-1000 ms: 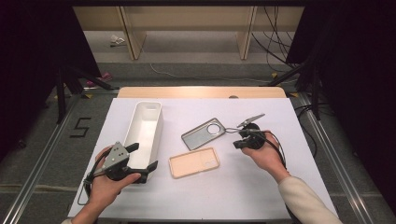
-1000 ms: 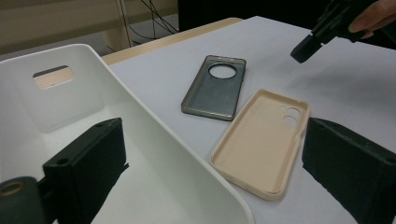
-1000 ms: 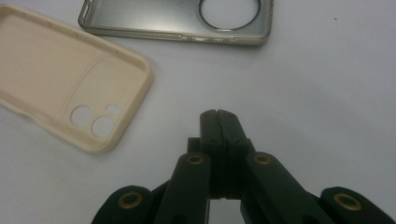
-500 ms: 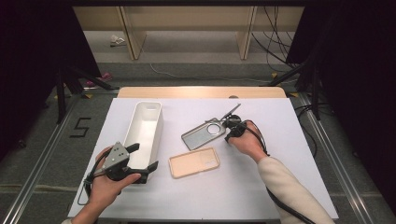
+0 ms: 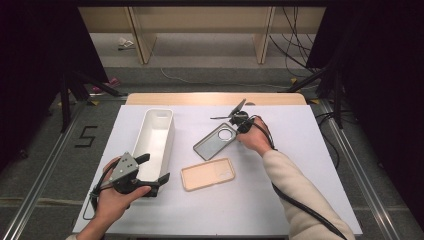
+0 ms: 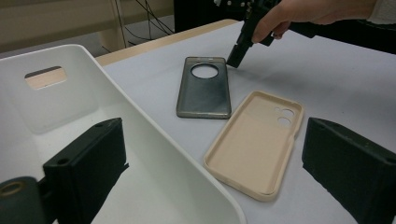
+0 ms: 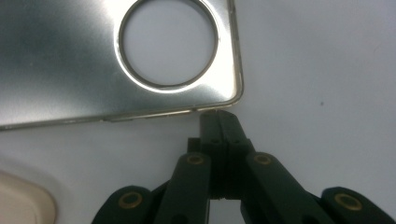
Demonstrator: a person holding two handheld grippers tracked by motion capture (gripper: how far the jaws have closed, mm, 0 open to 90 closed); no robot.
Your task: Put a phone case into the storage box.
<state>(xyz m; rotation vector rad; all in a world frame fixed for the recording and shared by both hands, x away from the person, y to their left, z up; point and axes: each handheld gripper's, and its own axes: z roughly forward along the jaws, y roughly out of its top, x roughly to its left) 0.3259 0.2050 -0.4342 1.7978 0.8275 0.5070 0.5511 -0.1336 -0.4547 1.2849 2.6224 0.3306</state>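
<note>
Since the earlier frames, the right hand has carried its tongs from the near right of the grey phone case round to that case's far corner; the left has kept its place. Table, white-covered, bears everything. White bin lies well to the left of the grey case, long side toward it; the left tongs stand wide open astride the bin's near wall, one jaw inside and one outside, pressing on nothing. Beige phone case lies just nearer than the grey case, hollow side up, apart from it. Grey case lies flat, hollow up, round camera hole at its far end. Right tongs — jaws fully shut, nothing between them — have their tip at the case's far short edge, beside the corner by the hole. Likely step: nudging or prising that edge. Done well, the shut tip stays low on the table and pushes squarely — a glancing push would probably spin the case toward the beige one.
</note>
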